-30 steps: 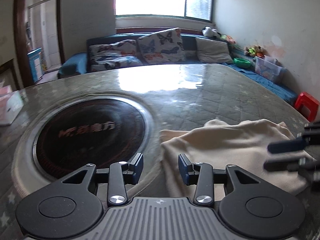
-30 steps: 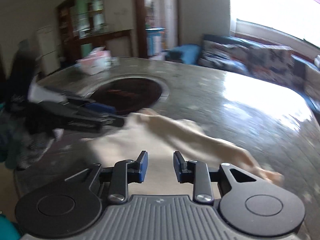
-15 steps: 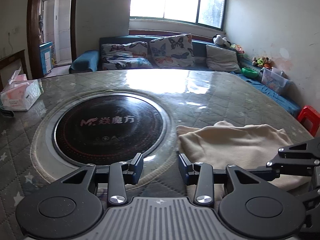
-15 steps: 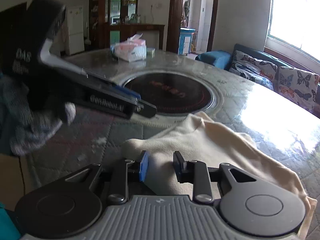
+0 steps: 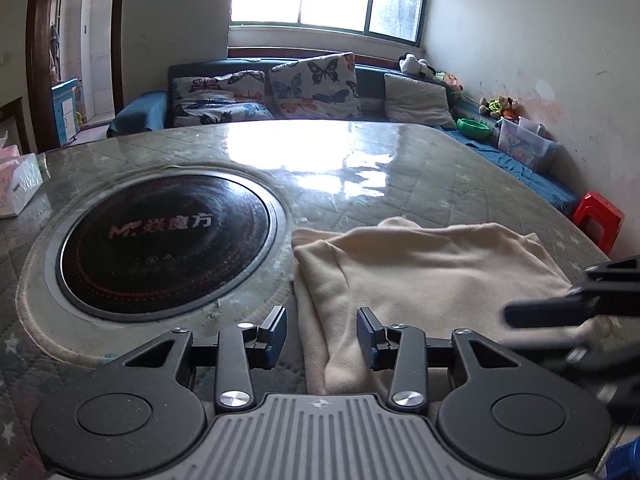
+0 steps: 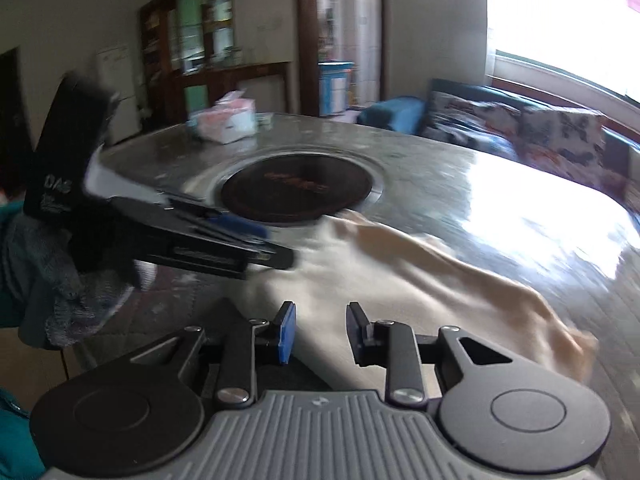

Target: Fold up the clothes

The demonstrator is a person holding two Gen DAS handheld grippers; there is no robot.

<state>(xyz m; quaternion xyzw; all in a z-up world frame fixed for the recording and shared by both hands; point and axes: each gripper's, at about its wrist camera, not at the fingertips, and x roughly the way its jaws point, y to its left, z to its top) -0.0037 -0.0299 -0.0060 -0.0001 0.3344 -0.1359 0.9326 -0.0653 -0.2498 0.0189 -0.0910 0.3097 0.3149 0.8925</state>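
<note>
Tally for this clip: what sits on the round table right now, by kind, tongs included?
Cream garment, partly folded: 1
Tissue box: 1
Black built-in cooktop disc: 1
Tongs, both open and over the garment, left tongs and right tongs: 2
Total: 5
</note>
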